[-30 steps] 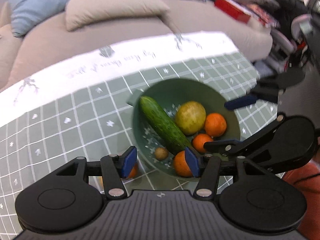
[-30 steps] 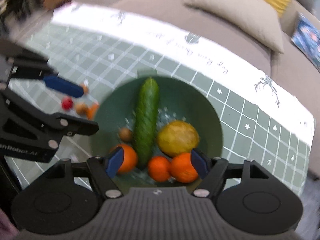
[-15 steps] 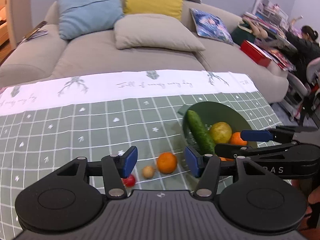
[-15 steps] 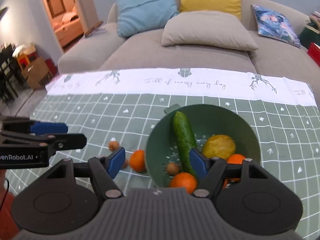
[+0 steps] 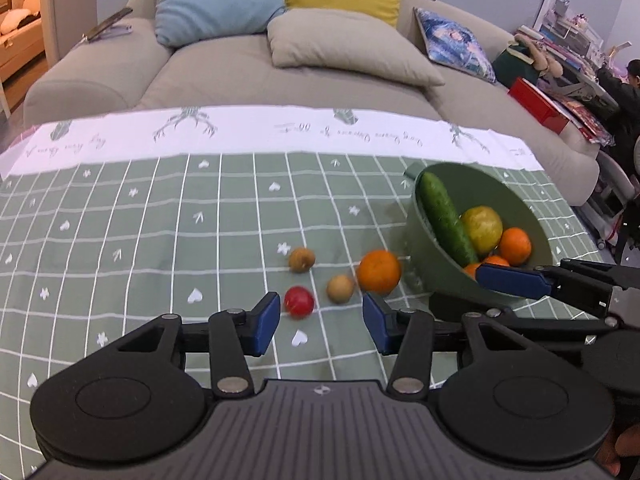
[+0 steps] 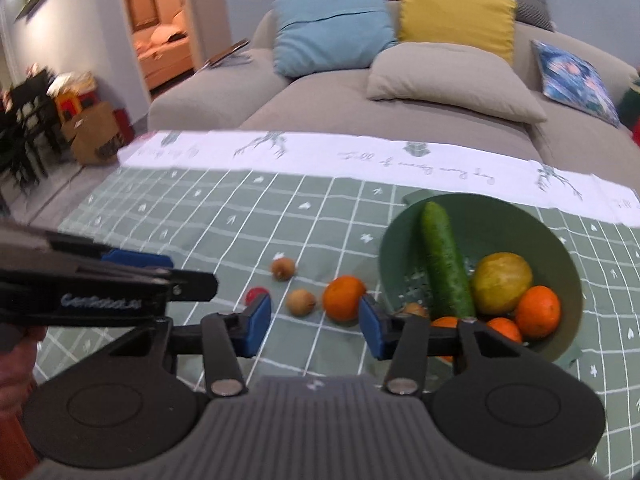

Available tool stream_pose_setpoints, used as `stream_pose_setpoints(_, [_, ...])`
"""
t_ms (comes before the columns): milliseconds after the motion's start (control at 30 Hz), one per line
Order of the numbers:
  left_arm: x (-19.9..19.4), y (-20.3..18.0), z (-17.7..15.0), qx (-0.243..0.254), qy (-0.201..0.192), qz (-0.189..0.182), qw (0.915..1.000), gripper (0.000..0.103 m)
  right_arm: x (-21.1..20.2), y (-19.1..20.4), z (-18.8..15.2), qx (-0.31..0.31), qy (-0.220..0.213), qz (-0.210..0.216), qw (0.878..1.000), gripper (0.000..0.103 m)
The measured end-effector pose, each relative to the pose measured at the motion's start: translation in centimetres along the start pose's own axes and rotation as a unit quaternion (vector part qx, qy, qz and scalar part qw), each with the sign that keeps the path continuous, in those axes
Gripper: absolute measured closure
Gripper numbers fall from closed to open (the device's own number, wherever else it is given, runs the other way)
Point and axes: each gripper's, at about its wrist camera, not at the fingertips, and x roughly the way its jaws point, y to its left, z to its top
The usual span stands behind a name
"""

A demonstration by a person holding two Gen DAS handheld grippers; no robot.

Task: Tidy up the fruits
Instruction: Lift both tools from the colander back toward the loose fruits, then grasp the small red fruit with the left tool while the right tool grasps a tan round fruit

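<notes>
Loose on the green checked cloth lie an orange [image 5: 378, 271], a red fruit [image 5: 299, 301] and two small brown fruits [image 5: 340, 288] [image 5: 301, 259]. The green bowl [image 5: 424, 264] at the right holds a cucumber [image 5: 446, 218], a yellow-green fruit [image 5: 482, 224] and several oranges [image 5: 515, 246]. My left gripper [image 5: 320, 324] hovers just short of the red and brown fruits, jaws closing with nothing pressed between them. My right gripper [image 6: 315, 330] hovers before the loose orange [image 6: 344, 298] and the brown fruit [image 6: 301, 302]. Its jaws are closing too, and hold nothing.
A grey sofa [image 5: 224, 68] with blue, yellow and beige cushions runs along the table's far edge. The cloth's white border [image 5: 280, 132] lies there. A person's hand [image 6: 16, 360] holds the left gripper. Bare cloth stretches to the left of the fruits.
Both grippers moved left from over the bowl to the loose fruits on the cloth. Both pairs of jaws have narrowed. The bowl now lies at the right of both views.
</notes>
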Motion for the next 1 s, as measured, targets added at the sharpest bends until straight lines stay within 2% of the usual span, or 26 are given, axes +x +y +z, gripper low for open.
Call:
stream_pose_setpoints(400, [4.1, 1.1, -0.6, 0.002, 0.041, 0.004, 0.9992, 0.059, 4.0, 0.8, -0.7, -0.061, 0.031, -0.009, 0.998, 0.073])
stream_pose_setpoints(633, [7.4, 1.9, -0.2, -0.002, 0.072, 0.004, 0.9974, 0.061, 6.9, 1.2, -0.7, -0.099, 0.047, -0.013, 0.994, 0.074])
stream_pose_setpoints(900, [10.0, 2.6, 0.3, -0.016, 0.091, -0.008, 0.9957, 0.063, 9.3, 1.7, -1.0, -0.149, 0.056, -0.011, 0.987, 0.075])
stream_pose_setpoints(1000, [10.8, 2.8, 0.5, -0.022, 0.099, -0.010, 0.9948, 0.068, 9.8, 2.2, -1.2, -0.189, 0.050, -0.012, 0.981, 0.077])
